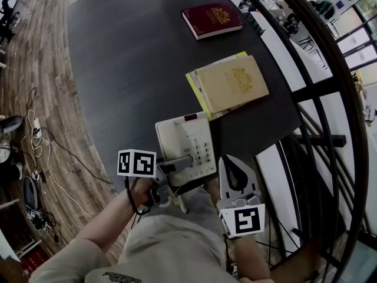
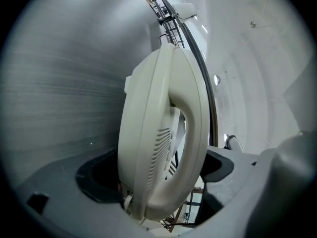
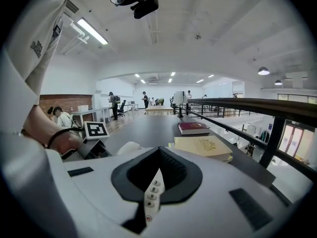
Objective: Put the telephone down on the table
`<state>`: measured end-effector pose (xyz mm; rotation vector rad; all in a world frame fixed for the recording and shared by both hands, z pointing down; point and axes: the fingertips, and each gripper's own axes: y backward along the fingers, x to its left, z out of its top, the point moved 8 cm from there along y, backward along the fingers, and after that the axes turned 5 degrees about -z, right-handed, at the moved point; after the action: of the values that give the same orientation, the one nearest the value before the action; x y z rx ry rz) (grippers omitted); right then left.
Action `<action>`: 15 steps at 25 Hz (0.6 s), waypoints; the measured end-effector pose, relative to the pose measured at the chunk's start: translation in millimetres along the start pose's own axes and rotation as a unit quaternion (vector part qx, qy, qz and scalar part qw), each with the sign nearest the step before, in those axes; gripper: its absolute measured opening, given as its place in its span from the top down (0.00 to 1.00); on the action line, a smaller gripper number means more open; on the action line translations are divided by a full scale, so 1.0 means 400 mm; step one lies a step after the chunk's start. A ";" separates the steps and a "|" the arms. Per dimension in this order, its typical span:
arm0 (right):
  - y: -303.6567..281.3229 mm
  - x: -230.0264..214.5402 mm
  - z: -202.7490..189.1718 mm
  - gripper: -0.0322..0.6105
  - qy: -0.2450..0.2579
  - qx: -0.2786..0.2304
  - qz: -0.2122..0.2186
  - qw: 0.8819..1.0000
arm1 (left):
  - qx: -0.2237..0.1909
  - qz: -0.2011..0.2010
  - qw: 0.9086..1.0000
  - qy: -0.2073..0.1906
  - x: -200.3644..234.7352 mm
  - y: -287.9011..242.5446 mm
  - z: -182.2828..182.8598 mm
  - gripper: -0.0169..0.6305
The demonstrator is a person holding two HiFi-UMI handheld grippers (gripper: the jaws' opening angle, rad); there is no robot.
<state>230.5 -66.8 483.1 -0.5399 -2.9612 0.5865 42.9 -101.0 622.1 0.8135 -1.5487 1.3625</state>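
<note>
My left gripper (image 1: 177, 165) spread wide around the telephone (image 1: 185, 143), at the table's (image 1: 135, 58) near edge, right gripper (image 1: 231, 161) closed, empty alongside.

Table (image 1: 118, 52) open left of telephone (image 1: 185, 143); tan books (image 1: 230, 84), red book (image 1: 211, 19) beyond; railing (image 1: 318, 69) right.

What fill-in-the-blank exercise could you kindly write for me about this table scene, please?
1. Between the jaws of the left gripper stands the ____.
2. The far book has a ____ cover.
3. Beneath the tan book lies another book, coloured ____.
Missing words: telephone; red; yellow.
</note>
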 end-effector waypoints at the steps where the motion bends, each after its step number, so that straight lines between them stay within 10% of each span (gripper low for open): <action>1: -0.002 -0.002 -0.002 0.95 0.001 0.001 0.002 1.000 | -0.003 0.010 1.000 0.001 0.002 0.003 -0.001 0.29; 15: -0.030 0.002 -0.029 0.95 -0.012 0.016 0.018 1.000 | -0.020 0.123 0.992 0.002 0.010 0.015 -0.012 0.29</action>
<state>227.5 -72.8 498.3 -0.5876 -2.9645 0.6476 36.6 -95.1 623.3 0.6101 -1.7114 1.5004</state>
